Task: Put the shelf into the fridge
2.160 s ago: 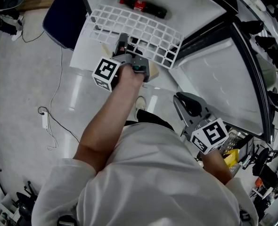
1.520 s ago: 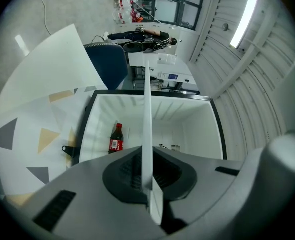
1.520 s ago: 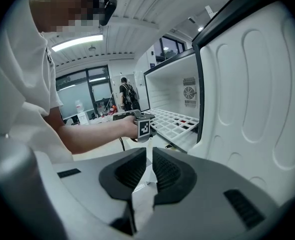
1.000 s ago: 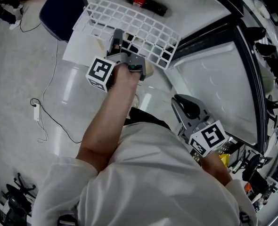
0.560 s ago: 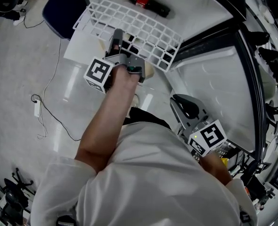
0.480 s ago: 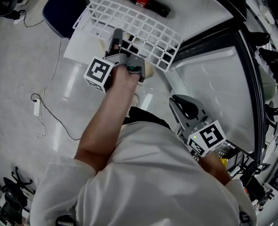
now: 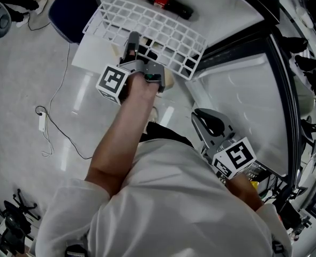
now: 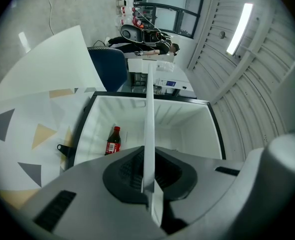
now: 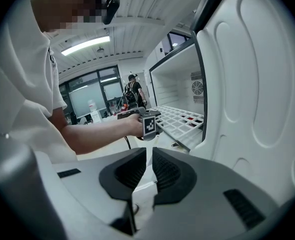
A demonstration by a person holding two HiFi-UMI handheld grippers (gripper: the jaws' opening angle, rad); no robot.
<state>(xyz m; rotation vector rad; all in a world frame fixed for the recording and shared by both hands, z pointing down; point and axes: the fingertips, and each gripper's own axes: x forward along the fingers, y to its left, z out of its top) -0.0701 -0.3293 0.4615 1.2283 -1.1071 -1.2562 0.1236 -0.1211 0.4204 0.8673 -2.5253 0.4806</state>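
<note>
The white grid shelf (image 7: 157,32) hangs level at the mouth of the open fridge (image 7: 222,4), partly over its white interior. My left gripper (image 7: 132,42) is shut on the shelf's near edge. In the left gripper view the shelf (image 8: 148,119) shows edge-on as a thin white strip pinched between the jaws of the left gripper (image 8: 148,176). My right gripper (image 7: 203,116) is held low beside the person's body, shut and holding nothing. In the right gripper view the right gripper (image 9: 148,171) points toward the shelf (image 9: 181,120).
A cola bottle (image 7: 163,4) lies inside the fridge beyond the shelf, and the same cola bottle (image 8: 112,141) shows in the left gripper view. The open fridge door (image 7: 249,100) stands at the right. A dark blue chair (image 7: 72,15) and a floor cable (image 7: 51,138) lie at the left.
The shelf and my left gripper shifted slightly up and left about two seconds ago, then held almost still. The right gripper has drifted a little to the left.
</note>
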